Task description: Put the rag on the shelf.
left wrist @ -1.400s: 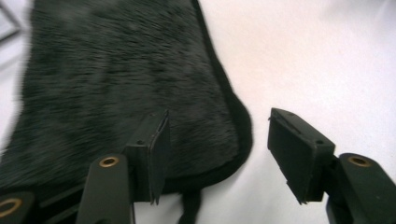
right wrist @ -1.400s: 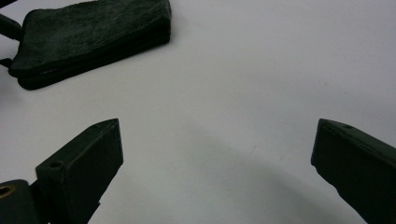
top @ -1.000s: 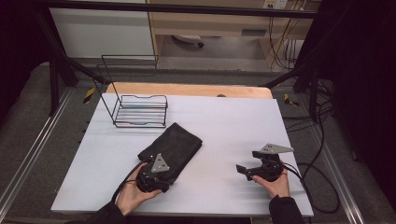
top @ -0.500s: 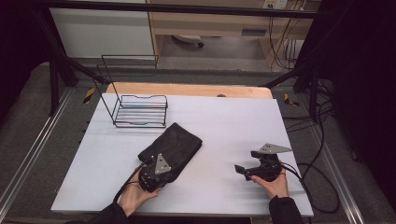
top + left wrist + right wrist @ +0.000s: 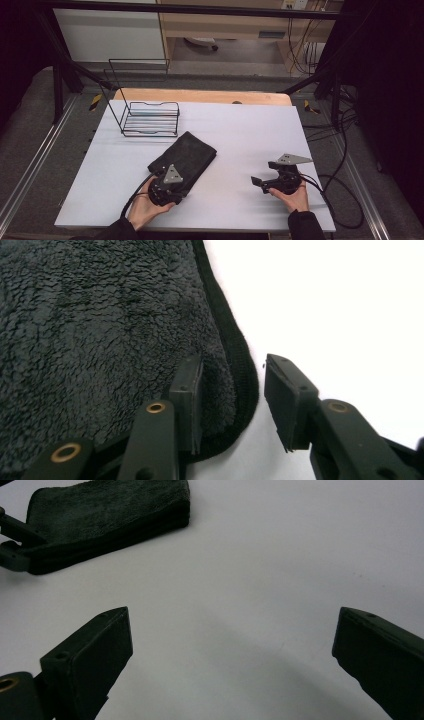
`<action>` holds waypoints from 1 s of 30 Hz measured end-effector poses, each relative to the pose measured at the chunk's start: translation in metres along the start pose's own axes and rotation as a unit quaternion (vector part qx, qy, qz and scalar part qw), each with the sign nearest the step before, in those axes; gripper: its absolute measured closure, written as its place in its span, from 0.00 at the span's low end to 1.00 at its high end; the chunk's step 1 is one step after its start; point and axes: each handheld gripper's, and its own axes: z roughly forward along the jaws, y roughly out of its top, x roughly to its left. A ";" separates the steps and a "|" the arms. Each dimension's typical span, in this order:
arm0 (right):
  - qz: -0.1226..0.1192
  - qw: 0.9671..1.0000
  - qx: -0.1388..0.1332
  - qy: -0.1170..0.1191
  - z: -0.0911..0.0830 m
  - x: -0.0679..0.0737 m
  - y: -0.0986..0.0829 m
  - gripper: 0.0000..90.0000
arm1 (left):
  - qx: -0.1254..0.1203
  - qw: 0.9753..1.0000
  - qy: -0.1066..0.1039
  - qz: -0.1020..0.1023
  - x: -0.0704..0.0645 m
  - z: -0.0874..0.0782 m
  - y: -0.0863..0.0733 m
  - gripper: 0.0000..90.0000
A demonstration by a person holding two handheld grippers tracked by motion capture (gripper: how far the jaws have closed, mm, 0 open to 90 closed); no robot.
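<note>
Showing a folded dark towel lying flat on the white tabletop, just in front of a wire rack and left of centre. The left gripper sits at the towel's near corner, its jaws partly open: one jaw rests on top of the pile, the other stands on the bare tabletop just beyond the stitched hem, so that the corner lies between them without yet being pinched. In the high view the same left gripper overlaps the towel's near end. The right gripper hovers over bare tabletop well apart from the towel, its jaws spread wide and holding nothing; in the high view this right gripper points toward the towel.

The fabric appears to be thick, looped terry, folded in several layers: probably light, soft and limp, so it should sag and unfold when lifted from one point. The nap ought to grip well, with little risk of slipping or damage. The bound hem at the corner looks like the firmest place to grasp. A second hold at the adjacent near corner would likely keep the layers together.
</note>
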 end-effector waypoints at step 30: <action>-0.019 0.999 -0.010 0.036 0.010 0.025 0.011 0.11 | -0.020 1.000 0.020 -0.014 0.019 -0.023 0.013 0.91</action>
